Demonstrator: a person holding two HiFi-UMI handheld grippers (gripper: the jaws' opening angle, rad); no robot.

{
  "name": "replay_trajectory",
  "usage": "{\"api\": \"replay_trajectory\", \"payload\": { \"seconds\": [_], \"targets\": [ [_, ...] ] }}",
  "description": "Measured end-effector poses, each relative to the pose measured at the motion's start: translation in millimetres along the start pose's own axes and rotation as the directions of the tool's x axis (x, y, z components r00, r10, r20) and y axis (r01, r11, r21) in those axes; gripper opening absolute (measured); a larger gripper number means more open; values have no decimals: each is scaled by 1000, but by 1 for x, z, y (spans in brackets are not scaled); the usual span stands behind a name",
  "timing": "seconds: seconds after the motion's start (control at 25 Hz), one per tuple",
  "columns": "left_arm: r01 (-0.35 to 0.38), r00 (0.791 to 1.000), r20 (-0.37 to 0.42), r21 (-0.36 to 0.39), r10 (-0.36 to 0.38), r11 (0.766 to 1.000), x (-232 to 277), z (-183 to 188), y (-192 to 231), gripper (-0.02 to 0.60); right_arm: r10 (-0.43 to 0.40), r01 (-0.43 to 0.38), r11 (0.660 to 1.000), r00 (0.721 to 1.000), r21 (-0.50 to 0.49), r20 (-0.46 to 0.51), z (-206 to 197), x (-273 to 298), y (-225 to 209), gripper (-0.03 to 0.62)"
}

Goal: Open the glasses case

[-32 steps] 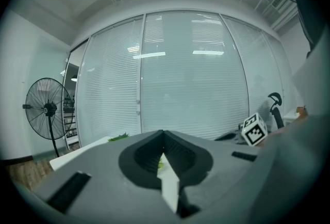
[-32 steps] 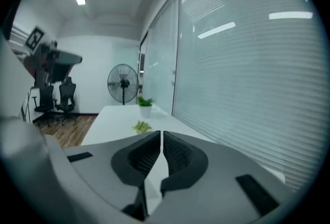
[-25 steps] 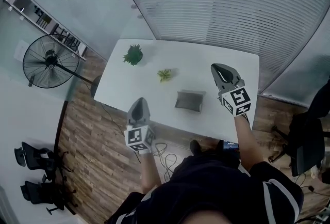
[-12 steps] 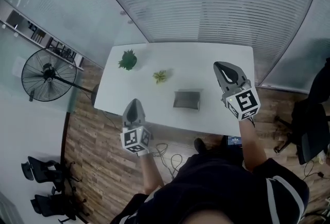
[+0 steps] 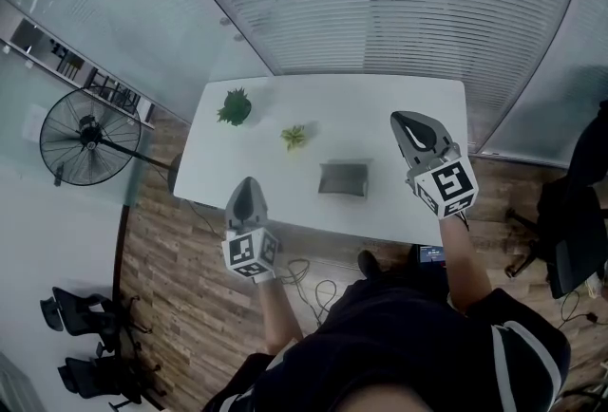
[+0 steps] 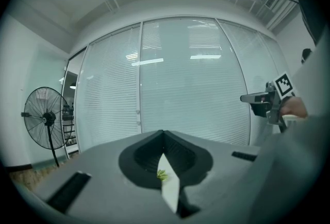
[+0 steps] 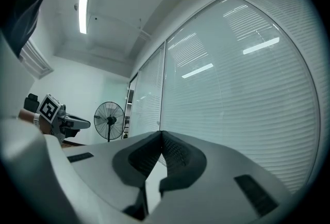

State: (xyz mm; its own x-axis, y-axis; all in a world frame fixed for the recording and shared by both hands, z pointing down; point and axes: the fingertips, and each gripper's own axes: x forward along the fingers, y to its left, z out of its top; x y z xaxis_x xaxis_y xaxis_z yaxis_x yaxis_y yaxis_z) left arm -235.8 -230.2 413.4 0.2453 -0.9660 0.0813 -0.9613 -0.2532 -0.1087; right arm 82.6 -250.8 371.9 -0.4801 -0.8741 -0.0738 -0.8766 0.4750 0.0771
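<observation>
The grey glasses case [image 5: 344, 179] lies on the white table [image 5: 266, 154], near its front edge. It is too small in the head view to tell how its lid stands. My left gripper [image 5: 249, 182] hovers at the table's front edge, left of the case, shut and empty. In the left gripper view [image 6: 164, 132] its tips meet, and a sliver of table shows behind them. My right gripper [image 5: 407, 119] hangs above the table to the right of the case, apart from it. Its jaws are shut on nothing in the right gripper view [image 7: 161, 133].
Two small green plants [image 5: 234, 106] [image 5: 295, 137] stand on the far left part of the table. Glass walls with blinds close off the back. A standing fan [image 5: 84, 137] and office chairs [image 5: 81, 315] are at the left, a black chair [image 5: 575, 230] at the right, cables [image 5: 309, 282] on the floor.
The right gripper has lifted a little toward the camera and its last bit of opening has gone. The head view has shifted. The case and left gripper stay put.
</observation>
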Motion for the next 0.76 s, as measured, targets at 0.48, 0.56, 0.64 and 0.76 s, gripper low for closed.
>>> {"api": "replay_trajectory", "payload": {
  "seconds": [0.48, 0.56, 0.64, 0.76],
  "targets": [
    [5, 1000, -4, 18, -4, 1000, -2, -1, -1, -2, 3, -3, 1000, 1000, -4, -1, 0, 1, 2, 15],
    [4, 1000, -1, 8, -4, 1000, -1, 1, -4, -2, 4, -4, 1000, 1000, -3, -2, 0, 0, 2, 15],
    [7, 1000, 1, 1, -7, 1000, 0, 2, -6, -2, 1, -1, 1000, 1000, -3, 0, 1, -1, 0, 15],
    [12, 1000, 2, -2, -12, 1000, 2, 1, -9, -2, 0, 0, 1000, 1000, -7, 6, 2, -2, -1, 15]
  ]
}}
